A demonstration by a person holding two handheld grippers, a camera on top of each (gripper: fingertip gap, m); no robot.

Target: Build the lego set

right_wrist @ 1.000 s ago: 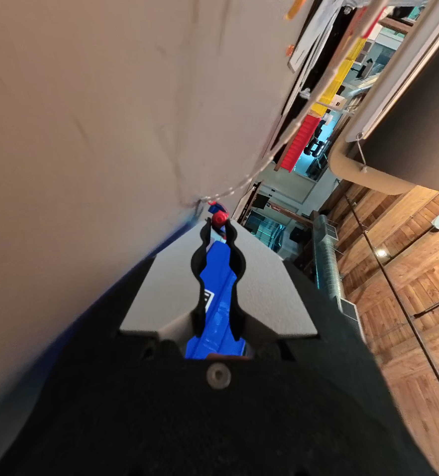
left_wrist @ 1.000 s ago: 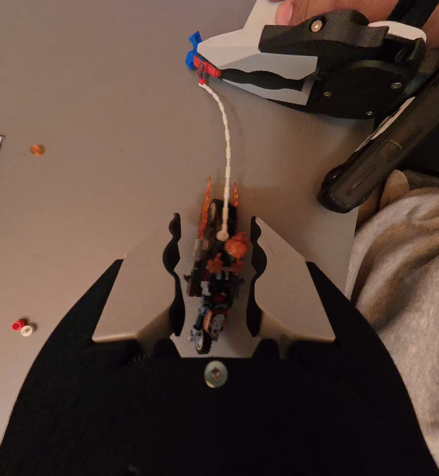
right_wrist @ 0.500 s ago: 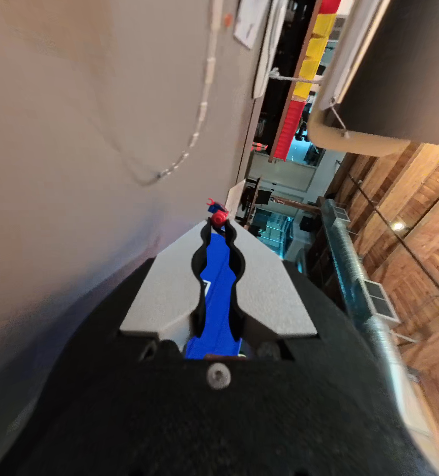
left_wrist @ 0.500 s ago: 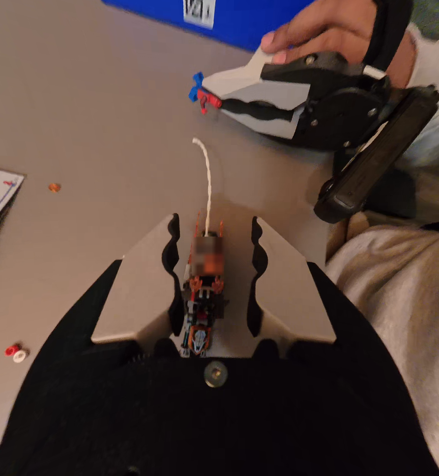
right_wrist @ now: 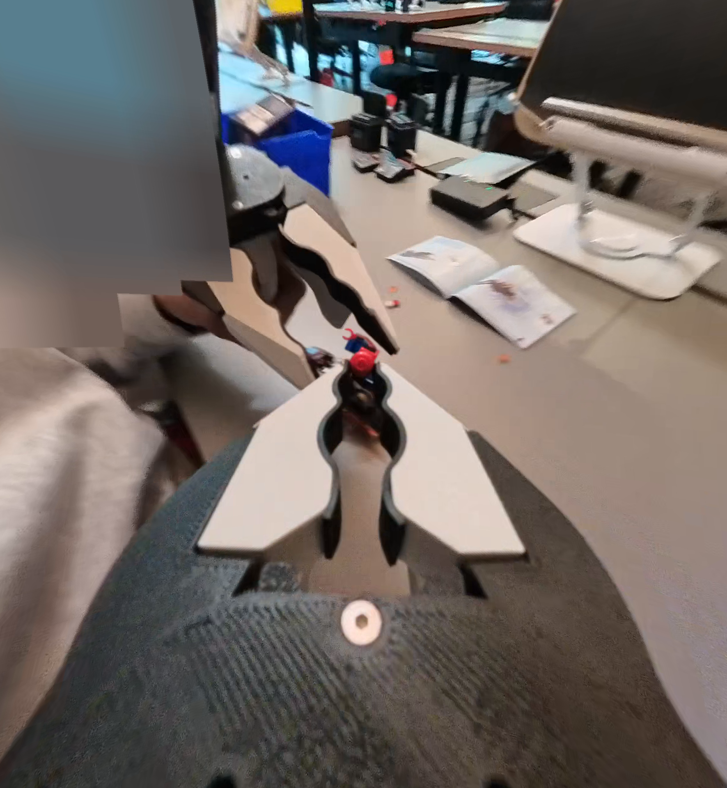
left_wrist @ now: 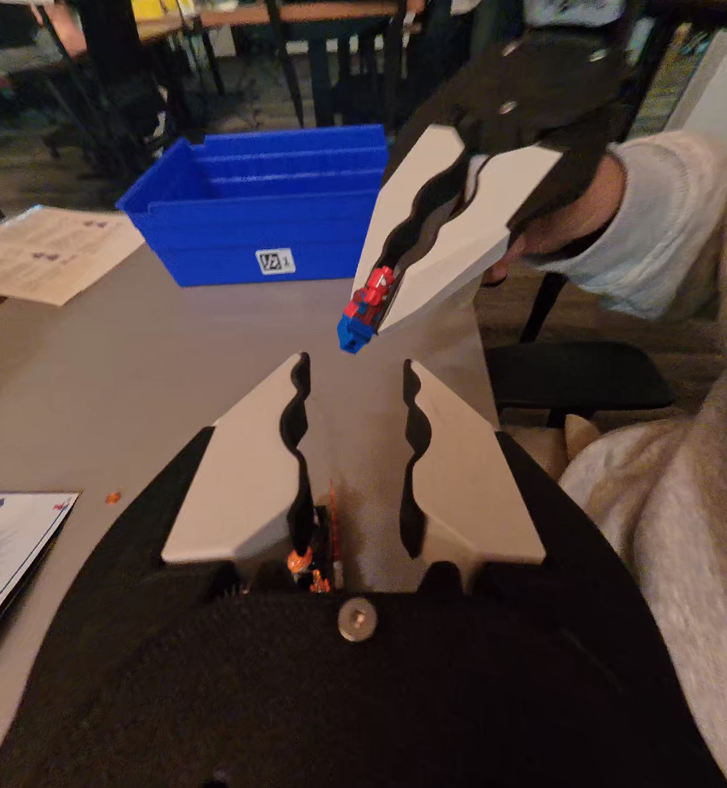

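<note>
My right gripper (left_wrist: 378,307) pinches the light, snap-apart minifigure (left_wrist: 363,305) by its torso, while my left gripper (left_wrist: 355,366) stands spread.

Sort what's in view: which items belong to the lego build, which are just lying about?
In the job:
red and blue minifigure, clamped in the right gripper
black and orange motorbike model, low between the open left gripper fingers
open instruction booklet
loose orange pieces

Lying about:
blue bin
printed paper sheet
monitor stand
black box

White label (left_wrist: 275,260) on blue bin (left_wrist: 242,221)
</note>
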